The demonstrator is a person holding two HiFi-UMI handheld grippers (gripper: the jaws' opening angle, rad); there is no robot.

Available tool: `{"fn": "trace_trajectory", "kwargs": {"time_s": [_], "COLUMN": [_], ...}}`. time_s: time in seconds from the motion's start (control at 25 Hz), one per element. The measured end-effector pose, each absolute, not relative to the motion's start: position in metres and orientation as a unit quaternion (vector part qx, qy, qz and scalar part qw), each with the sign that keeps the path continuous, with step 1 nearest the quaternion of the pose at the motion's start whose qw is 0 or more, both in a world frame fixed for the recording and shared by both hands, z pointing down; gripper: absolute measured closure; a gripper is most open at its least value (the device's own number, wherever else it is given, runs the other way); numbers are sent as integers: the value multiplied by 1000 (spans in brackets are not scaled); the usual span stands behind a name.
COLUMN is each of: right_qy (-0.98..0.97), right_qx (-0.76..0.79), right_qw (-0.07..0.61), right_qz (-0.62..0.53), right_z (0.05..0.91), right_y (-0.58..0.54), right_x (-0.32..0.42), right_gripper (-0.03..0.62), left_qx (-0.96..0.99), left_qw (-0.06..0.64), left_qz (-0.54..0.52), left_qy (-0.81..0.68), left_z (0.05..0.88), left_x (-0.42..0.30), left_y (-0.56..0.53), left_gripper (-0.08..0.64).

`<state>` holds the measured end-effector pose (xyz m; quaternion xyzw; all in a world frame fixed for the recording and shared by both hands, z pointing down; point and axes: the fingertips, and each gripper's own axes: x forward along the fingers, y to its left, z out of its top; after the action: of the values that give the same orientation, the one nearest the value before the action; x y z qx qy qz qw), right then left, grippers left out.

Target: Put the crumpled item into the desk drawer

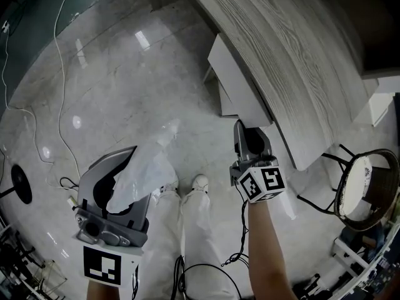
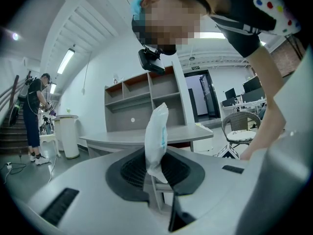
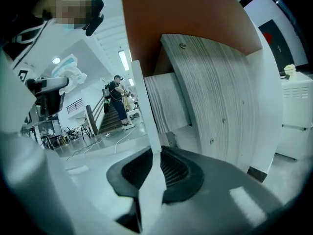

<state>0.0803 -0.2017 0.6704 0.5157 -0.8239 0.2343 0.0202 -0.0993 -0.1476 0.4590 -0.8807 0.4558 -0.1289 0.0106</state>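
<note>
Your left gripper is clamped on the crumpled item, a wrinkled white plastic bag. In the left gripper view the gripper's pads pinch the bag's lower end and the rest stands up above them. You hold it in the air on your left, over the pale glossy floor, well apart from the desk.

Your right gripper is closed on the near edge of the white drawer panel, which sticks out from under the wood-grain desk top on the far right. In the right gripper view the thin white panel runs straight between the two dark pads of the gripper and fills the gap, with the wood-grain desk just beyond it. How far the drawer stands open cannot be told.

Your white trouser legs and shoes show between the two grippers. A chair with a round seat and a dark frame stands at the right, near the end of the desk. A thin cable trails over the floor on the far left
</note>
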Motion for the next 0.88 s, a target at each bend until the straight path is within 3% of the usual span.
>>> {"fn": "trace_trajectory", "kwargs": {"time_s": [0.88], "right_qy": [-824], "right_qx": [512], "right_qw": [48], "right_qz": [236], "right_z": [680], "right_y": [-181], "right_x": [60], "right_gripper": [529], "left_qx": [-880], "left_qw": [11], "left_qz": [-128], "left_qy": [458], "left_z": [459], "left_x": [-108], "left_y": [-139], "left_gripper": [492]}}
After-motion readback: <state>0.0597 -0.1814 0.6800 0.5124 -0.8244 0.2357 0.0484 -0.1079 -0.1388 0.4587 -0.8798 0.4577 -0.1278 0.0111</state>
